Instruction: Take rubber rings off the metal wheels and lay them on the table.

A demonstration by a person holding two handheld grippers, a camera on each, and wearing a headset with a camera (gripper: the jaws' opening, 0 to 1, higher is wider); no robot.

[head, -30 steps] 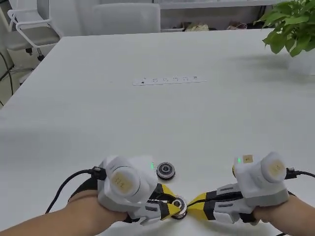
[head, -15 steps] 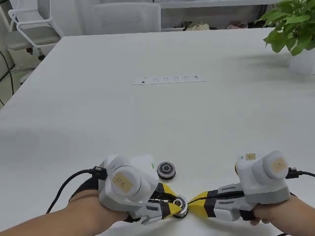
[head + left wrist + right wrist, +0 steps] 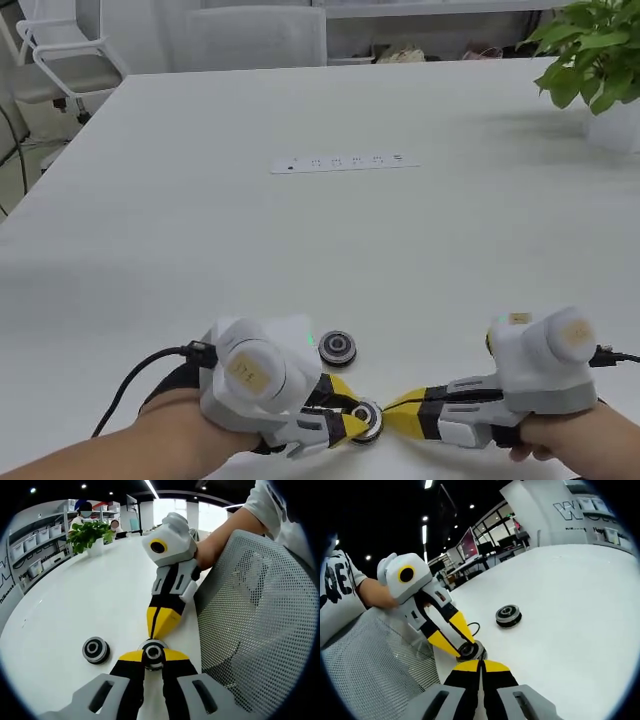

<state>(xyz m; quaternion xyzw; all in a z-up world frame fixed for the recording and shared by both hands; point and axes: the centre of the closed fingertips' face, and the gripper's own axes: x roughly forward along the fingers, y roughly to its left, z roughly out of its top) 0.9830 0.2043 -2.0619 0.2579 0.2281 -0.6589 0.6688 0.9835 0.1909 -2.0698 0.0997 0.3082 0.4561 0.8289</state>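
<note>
Well, the table (image 3: 300, 230) carries everything, and I am working low at its near edge. The left gripper (image 3: 352, 421) has its jaws narrowed onto a wheel (image 3: 152, 652). I judge it is acting as an anchor so the other side can pull. Whether the wheel is lifted or resting on the tabletop, I cannot tell.

The right gripper (image 3: 480, 663) faces it head-on, jaws pressed together, tips touching the wheel's rim. That suits a pinch-and-peel, but I cannot tell whether anything sits between them.

A second wheel (image 3: 337, 347) lies flat just beyond, apart from both grippers, with its dark ring (image 3: 508, 622) on. The held wheel's own ring is mostly covered by the yellow tips.
</note>
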